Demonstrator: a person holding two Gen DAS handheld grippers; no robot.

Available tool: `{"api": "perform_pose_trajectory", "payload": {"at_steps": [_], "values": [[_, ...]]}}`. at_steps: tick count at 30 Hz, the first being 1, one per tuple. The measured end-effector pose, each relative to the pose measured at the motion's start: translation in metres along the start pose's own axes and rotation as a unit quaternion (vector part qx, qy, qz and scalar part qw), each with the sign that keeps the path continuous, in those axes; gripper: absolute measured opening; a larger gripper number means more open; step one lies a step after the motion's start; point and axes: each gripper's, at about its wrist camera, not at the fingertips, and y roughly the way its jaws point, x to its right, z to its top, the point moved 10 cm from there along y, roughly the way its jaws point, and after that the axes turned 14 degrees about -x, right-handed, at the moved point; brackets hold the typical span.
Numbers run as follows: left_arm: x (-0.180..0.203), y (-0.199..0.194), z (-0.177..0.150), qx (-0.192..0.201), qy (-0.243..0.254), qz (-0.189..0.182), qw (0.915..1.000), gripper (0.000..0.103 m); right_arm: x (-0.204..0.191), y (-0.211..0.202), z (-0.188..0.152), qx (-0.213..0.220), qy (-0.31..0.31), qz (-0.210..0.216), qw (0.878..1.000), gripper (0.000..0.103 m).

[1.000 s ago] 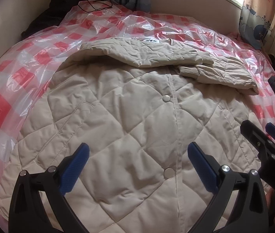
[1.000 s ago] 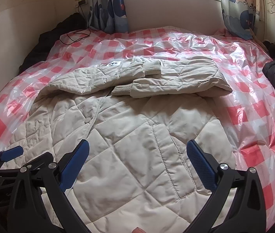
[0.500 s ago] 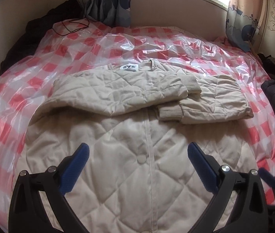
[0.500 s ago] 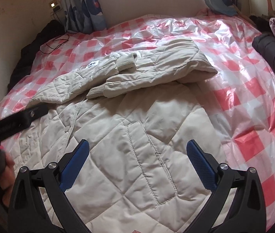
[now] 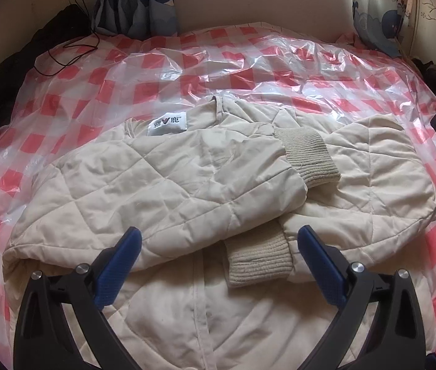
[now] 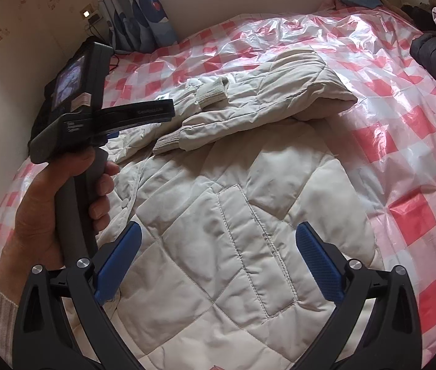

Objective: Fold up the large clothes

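Fingers spread wide on both, nothing held. Left gripper (image 5: 218, 262) hovering over the quilted jacket (image 5: 162, 185), crossed sleeves just ahead of the tips, ribbed cuff (image 5: 258, 259) between them. Right gripper (image 6: 218, 259) above the pocket panel (image 6: 248, 246), nearer the hem. Jacket flat on checked plastic sheet (image 5: 248, 61), long axis running straight away from fingers, collar label (image 5: 167, 123) farthest. Likely next: hem fold toward collar.

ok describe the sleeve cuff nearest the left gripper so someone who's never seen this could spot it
On the bed's red-and-white checked plastic sheet lies a beige quilted jacket with both sleeves folded across its chest. The nearer cuff lies just beyond the open left gripper, by the front placket. It is ribbed knit, unlike the smooth quilting, and lies nearer than the other cuff.
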Motion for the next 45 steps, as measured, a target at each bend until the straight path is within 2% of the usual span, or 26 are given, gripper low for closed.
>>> {"api": "perform_pose_trajectory", "payload": {"at_steps": [5, 9, 13, 16, 24, 36, 45], "values": [[0.005, -0.022, -0.016, 0.032, -0.009, 0.014, 0.9994, 0.097, 0.001, -0.001, 0.000, -0.002, 0.003, 0.003, 1.000, 0.097], [-0.003, -0.044, -0.053, 0.037, -0.020, 0.052, 0.9978, 0.097, 0.005, -0.004, 0.002, 0.007, 0.003, -0.010, 1.000, 0.097], [-0.019, -0.063, -0.093, 0.035, -0.036, 0.067, 0.9965, 0.097, 0.008, -0.008, 0.004, 0.019, 0.006, -0.022, 1.000, 0.097], [-0.024, -0.073, -0.105, 0.040, -0.030, 0.075, 0.9960, 0.097, 0.008, -0.008, 0.004, 0.019, 0.001, -0.027, 0.999, 0.097], [-0.038, -0.093, -0.102, 0.064, -0.041, 0.074, 0.9943, 0.097, 0.007, -0.011, 0.006, 0.032, -0.008, -0.042, 0.999, 0.097], [-0.055, -0.095, -0.102, 0.066, -0.051, 0.087, 0.9927, 0.097, -0.003, -0.002, 0.002, 0.026, -0.030, -0.051, 0.998, 0.097], [-0.050, -0.097, -0.101, 0.070, -0.038, 0.097, 0.9921, 0.097, -0.003, -0.002, 0.002, 0.026, -0.028, -0.050, 0.998, 0.097]]}}
